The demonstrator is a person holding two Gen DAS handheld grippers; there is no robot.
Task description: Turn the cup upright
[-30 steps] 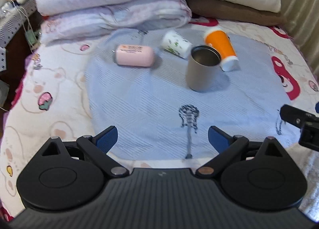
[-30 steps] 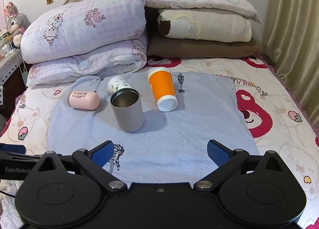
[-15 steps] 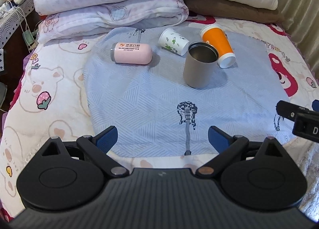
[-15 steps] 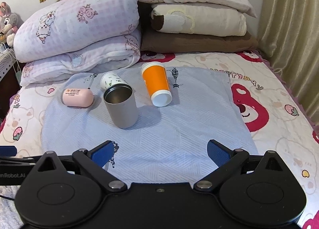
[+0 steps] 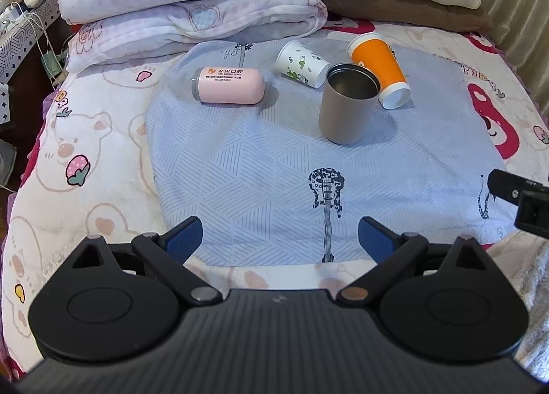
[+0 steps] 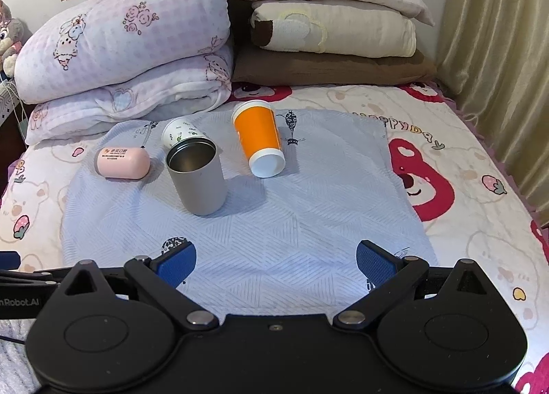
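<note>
On a light blue cloth (image 5: 260, 167) on the bed, a grey metal cup (image 5: 347, 107) (image 6: 197, 178) stands upright, mouth up. An orange paper cup (image 5: 378, 68) (image 6: 259, 137) lies on its side right of it. A white paper cup with green print (image 5: 302, 64) (image 6: 180, 131) lies on its side behind it. A pink cup (image 5: 228, 85) (image 6: 122, 163) lies on its side to the left. My left gripper (image 5: 279, 239) is open and empty near the cloth's front edge. My right gripper (image 6: 276, 263) is open and empty, also well short of the cups.
Folded pink quilts (image 6: 127, 61) and stacked pillows (image 6: 329, 26) line the head of the bed behind the cups. A curtain (image 6: 497, 50) hangs on the right. A bedside shelf with cables (image 5: 20, 33) stands on the left. The right gripper's body (image 5: 521, 198) shows at the left view's right edge.
Both grippers have drawn back and risen slightly, so the cups look a little farther away. The cups have not moved. Both grippers stay open.
</note>
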